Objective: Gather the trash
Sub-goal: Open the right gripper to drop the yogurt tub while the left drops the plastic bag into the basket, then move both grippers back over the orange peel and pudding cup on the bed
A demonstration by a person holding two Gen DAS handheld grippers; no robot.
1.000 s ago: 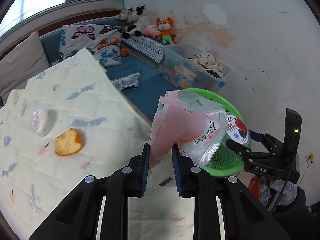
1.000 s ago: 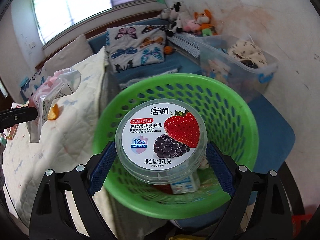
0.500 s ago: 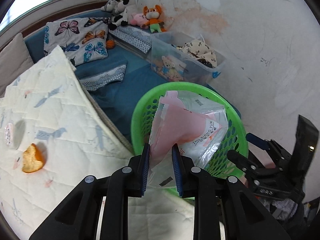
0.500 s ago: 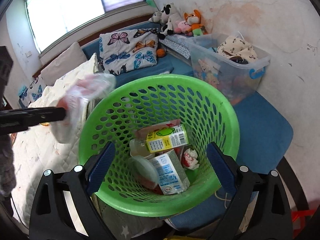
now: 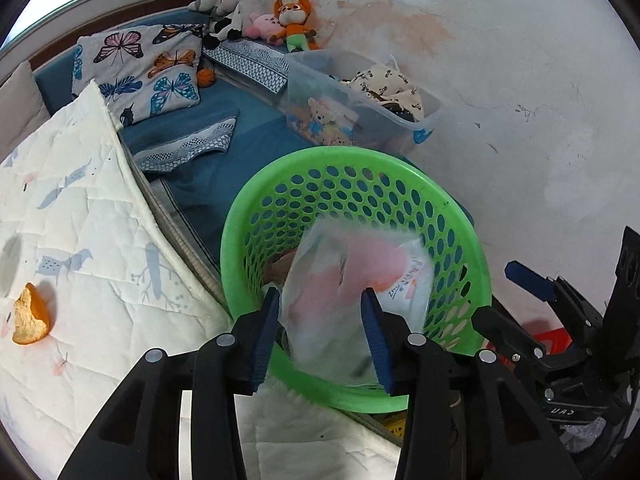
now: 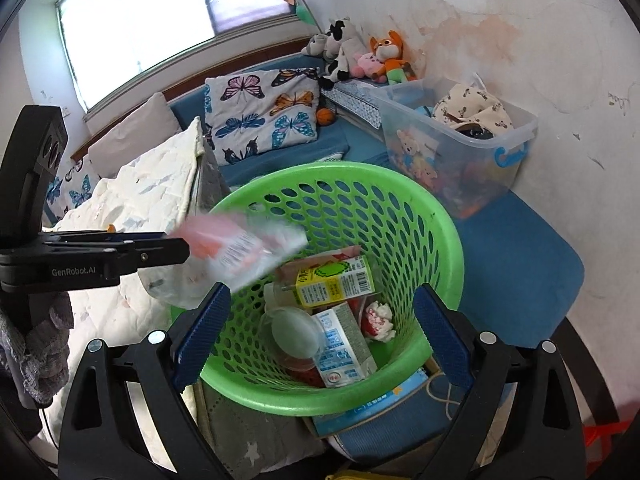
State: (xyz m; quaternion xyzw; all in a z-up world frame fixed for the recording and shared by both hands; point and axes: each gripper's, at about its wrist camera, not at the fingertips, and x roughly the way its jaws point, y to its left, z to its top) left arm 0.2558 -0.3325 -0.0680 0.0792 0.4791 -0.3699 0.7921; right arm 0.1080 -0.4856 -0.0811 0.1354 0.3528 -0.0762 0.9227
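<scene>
A green perforated trash basket (image 5: 248, 216) (image 6: 440, 216) stands beside the bed. My left gripper (image 5: 320, 320) is open over its near rim, and a blurred clear and pink plastic bag (image 5: 352, 276) (image 6: 240, 248) sits loose between the parted fingers, over the basket. My right gripper (image 6: 316, 324) is open wide and empty above the basket. Inside lie a yellow-green drink carton (image 6: 332, 280), a blue-white carton (image 6: 344, 348), a yogurt tub (image 6: 292, 332) and a crumpled tissue (image 6: 378, 318). An orange peel (image 5: 30, 316) lies on the white quilt (image 5: 80, 216).
A clear storage bin (image 6: 460, 148) with toys and cloth stands behind the basket by the stained wall. Butterfly pillows (image 6: 260, 108) and plush toys (image 6: 360, 56) lie on the blue bench. A blue cushion (image 6: 516, 264) lies right of the basket.
My left gripper moved over the basket and opened, letting go of the plastic bag. My right gripper let the yogurt tub fall into the basket and stays open.
</scene>
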